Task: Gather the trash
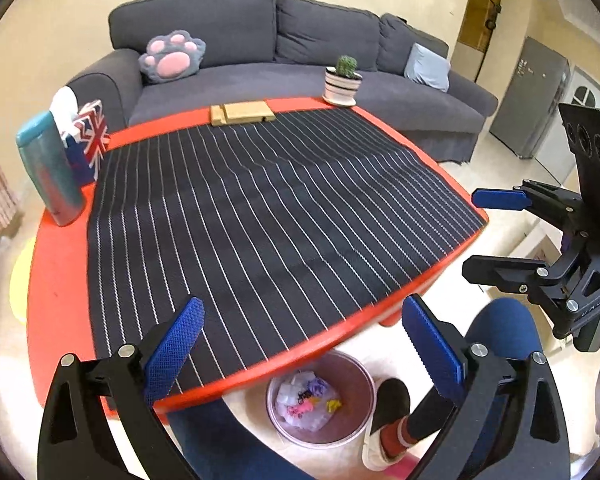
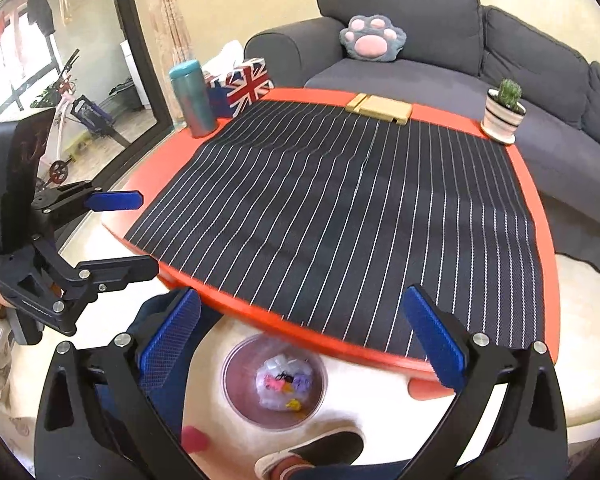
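Note:
A round bin (image 1: 352, 424) stands on the floor under the near edge of the red table (image 1: 60, 280); it also shows in the right wrist view (image 2: 236, 396). Crumpled coloured trash (image 1: 306, 400) lies inside it, seen too in the right wrist view (image 2: 284, 380). My left gripper (image 1: 300, 352) is open and empty above the table's near edge. My right gripper (image 2: 300, 344) is open and empty above the bin. Each gripper shows in the other's view, the right one (image 1: 488, 236) at the right and the left one (image 2: 136, 236) at the left.
A black striped cloth (image 1: 268, 216) covers the table. At its far side stand a teal bottle (image 1: 48, 168), a Union Jack tissue box (image 1: 90, 140), a wooden block (image 1: 242, 113) and a potted cactus (image 1: 343, 80). A grey sofa (image 1: 300, 40) is behind. The person's shoe (image 1: 384, 412) is beside the bin.

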Demonstrator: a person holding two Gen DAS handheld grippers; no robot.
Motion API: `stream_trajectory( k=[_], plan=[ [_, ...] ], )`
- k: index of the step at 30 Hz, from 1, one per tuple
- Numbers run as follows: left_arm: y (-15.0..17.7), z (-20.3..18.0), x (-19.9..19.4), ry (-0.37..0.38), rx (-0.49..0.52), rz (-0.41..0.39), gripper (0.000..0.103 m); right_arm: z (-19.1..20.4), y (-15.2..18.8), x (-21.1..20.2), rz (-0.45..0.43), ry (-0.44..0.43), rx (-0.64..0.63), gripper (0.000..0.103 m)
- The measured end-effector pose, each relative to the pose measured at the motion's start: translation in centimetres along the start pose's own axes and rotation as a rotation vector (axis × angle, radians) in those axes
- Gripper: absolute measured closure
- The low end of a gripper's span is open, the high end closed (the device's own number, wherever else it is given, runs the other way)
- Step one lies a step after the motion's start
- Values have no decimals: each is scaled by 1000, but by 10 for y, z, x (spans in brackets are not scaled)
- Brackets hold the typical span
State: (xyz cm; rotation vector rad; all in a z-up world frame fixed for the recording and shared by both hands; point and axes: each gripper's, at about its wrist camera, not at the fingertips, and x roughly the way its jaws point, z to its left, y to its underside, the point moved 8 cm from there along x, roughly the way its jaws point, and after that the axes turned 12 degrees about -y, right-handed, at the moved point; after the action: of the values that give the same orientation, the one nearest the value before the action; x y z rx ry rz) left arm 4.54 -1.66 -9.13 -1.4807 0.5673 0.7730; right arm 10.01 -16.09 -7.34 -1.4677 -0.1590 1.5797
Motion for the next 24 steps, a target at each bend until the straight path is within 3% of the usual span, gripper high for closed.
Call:
stream_trajectory(
  k=[11, 24],
  plan=[
    [-41, 23, 6, -58, -16, -61, 8, -17, -47, 1, -55, 25, -7, 3],
    [-52, 29, 18, -42, -45, -25, 6, -17, -64, 4, -61, 10, -14, 3]
  ],
)
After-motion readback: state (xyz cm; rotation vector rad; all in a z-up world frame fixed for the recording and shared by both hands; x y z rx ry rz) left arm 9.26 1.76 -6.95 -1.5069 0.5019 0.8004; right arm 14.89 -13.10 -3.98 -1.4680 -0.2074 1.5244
